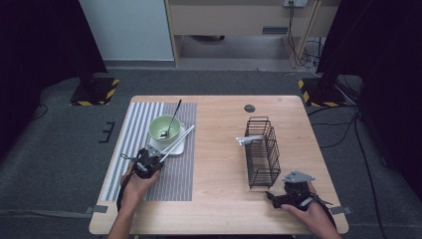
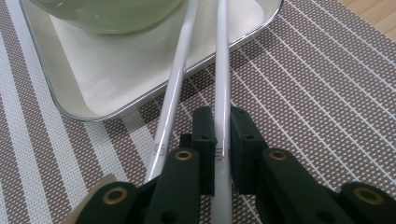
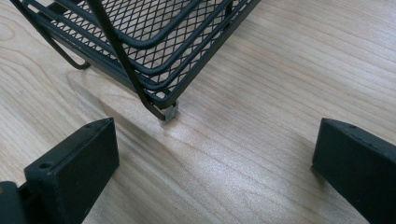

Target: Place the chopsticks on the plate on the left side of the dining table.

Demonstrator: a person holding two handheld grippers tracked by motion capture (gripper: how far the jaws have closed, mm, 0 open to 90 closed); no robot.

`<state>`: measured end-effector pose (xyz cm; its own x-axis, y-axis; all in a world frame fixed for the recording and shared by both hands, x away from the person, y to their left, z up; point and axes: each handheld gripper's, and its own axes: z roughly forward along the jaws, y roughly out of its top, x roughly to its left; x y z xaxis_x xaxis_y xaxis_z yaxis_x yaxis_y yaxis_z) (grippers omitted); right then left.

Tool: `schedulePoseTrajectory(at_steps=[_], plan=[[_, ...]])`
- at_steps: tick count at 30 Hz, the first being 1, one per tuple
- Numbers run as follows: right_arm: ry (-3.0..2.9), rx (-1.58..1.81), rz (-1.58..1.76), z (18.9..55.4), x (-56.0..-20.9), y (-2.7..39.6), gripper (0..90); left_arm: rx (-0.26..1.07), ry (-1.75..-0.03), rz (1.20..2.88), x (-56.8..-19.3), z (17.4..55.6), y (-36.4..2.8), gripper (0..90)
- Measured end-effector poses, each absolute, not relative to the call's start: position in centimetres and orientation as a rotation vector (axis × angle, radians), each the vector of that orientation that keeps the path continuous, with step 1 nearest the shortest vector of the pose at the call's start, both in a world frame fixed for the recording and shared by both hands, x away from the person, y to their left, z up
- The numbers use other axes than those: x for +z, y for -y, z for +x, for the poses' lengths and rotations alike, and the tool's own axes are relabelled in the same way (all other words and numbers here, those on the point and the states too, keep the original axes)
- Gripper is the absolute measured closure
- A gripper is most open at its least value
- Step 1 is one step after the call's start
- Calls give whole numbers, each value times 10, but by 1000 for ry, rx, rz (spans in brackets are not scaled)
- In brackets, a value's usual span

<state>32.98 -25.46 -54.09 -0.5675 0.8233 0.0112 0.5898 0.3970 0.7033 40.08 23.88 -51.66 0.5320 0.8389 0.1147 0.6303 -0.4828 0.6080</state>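
At the left of the table we see a striped placemat (image 1: 130,164) with a white square tray (image 1: 175,145) on it, and a pale green bowl (image 1: 163,127) standing in that tray with a dark spoon (image 1: 173,119) leaning in it. Two white chopsticks (image 1: 177,141) lie slanted across the tray's near corner, their lower ends reaching down onto the mat toward the left gripper (image 1: 149,160). In the left gripper view, we note the left gripper (image 2: 222,133) closed nearly all the way, its pads pinching one chopstick (image 2: 221,93) between them; the second chopstick (image 2: 173,93) runs just beside the left jaw, outside the grip, both sticks passing over the tray's metal rim (image 2: 154,91). Small grey marks sit on both sticks near the jaws, too small for us to read. Moving right, bare wood, then a black wire basket (image 1: 262,152) with a pale utensil (image 1: 250,140) poking out of its left side. At the far right the right gripper (image 1: 291,195) rests near the basket's front corner; in the right gripper view its jaws stand wide apart over the tabletop (image 3: 243,158), holding nothing, the basket's foot (image 3: 170,113) just ahead of them
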Motion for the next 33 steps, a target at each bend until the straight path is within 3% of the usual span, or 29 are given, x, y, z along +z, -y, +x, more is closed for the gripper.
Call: schedulePoseTrajectory(at_steps=[33], plan=[[-2321, 962, 1225, 329, -541, 254, 4, 595, -1188, 2236, -514, 401, -237, 813]])
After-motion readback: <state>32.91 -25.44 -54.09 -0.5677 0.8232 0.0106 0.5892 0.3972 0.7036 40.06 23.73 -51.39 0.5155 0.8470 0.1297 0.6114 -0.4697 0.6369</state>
